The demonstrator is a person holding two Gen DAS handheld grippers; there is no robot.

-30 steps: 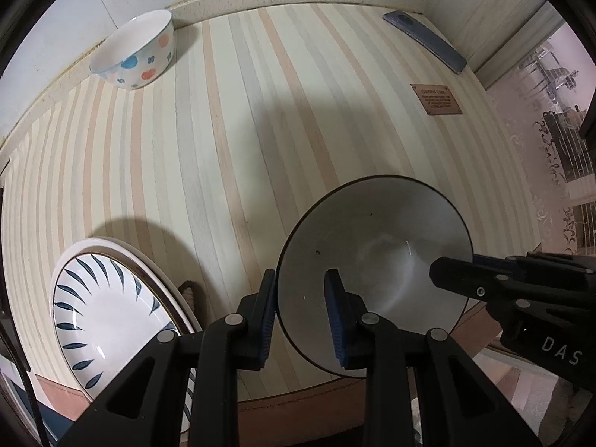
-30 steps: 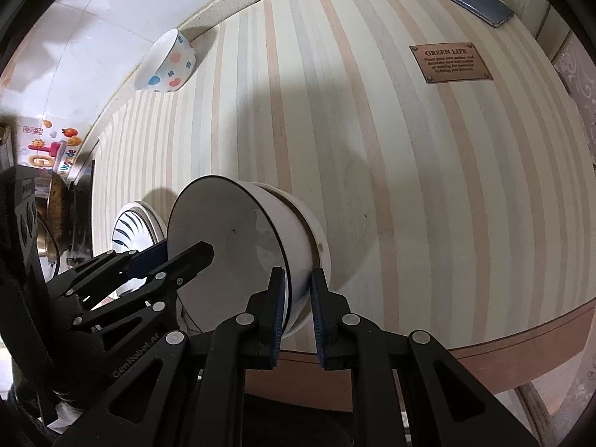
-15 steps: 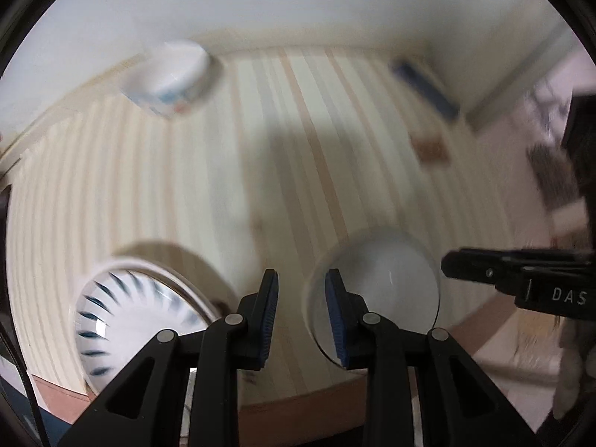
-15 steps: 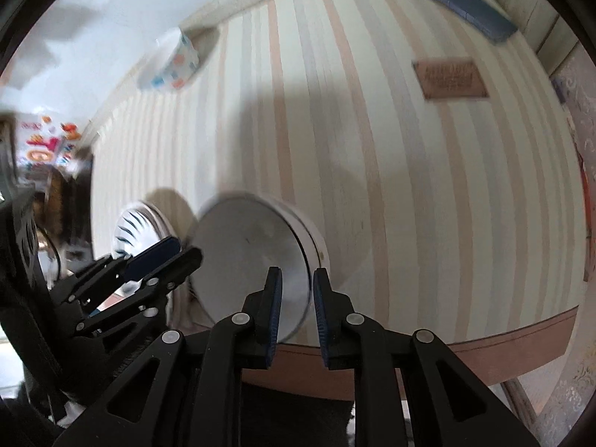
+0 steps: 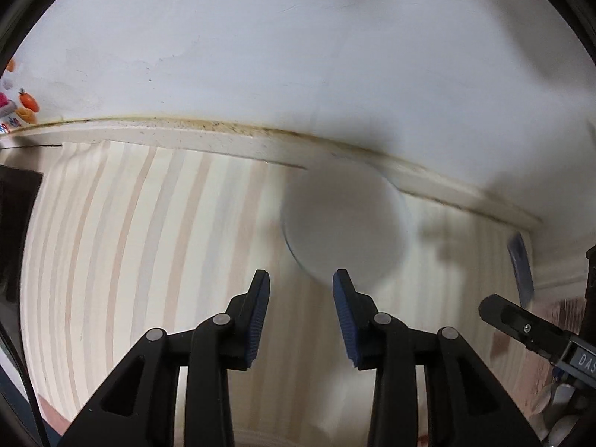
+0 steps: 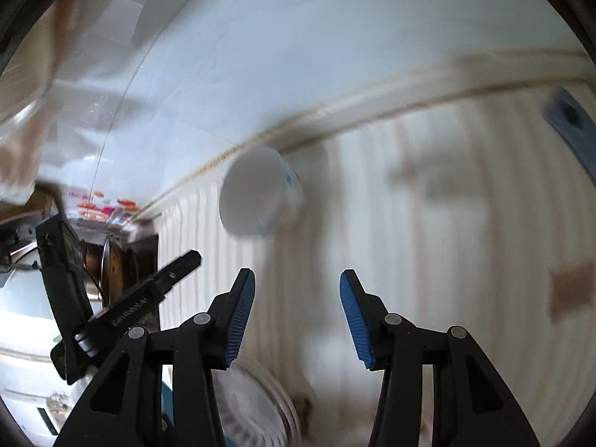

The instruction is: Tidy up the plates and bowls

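Note:
A white bowl with coloured spots [image 5: 342, 223] stands at the back of the striped table by the wall, blurred; it also shows in the right wrist view [image 6: 257, 193]. My left gripper [image 5: 301, 314] is open and empty, pointing at this bowl from a short way off. My right gripper [image 6: 297, 316] is open and empty, further from it. A white plate with blue leaf marks [image 6: 253, 409] shows blurred below the right gripper's left finger. The plain white bowl is a faint pale blur low behind the right gripper [image 6: 327, 368].
A blue-grey phone [image 5: 519, 268] lies at the table's right back corner, also in the right wrist view [image 6: 570, 123]. A brown label [image 6: 571, 290] is on the table at right. The white wall [image 5: 298, 56] runs behind the table. Kitchen clutter [image 6: 104, 264] stands at left.
Both grippers have opened and let go of the plain white bowl near the front edge. Both have lifted and swung forward towards the spotted bowl at the back wall.

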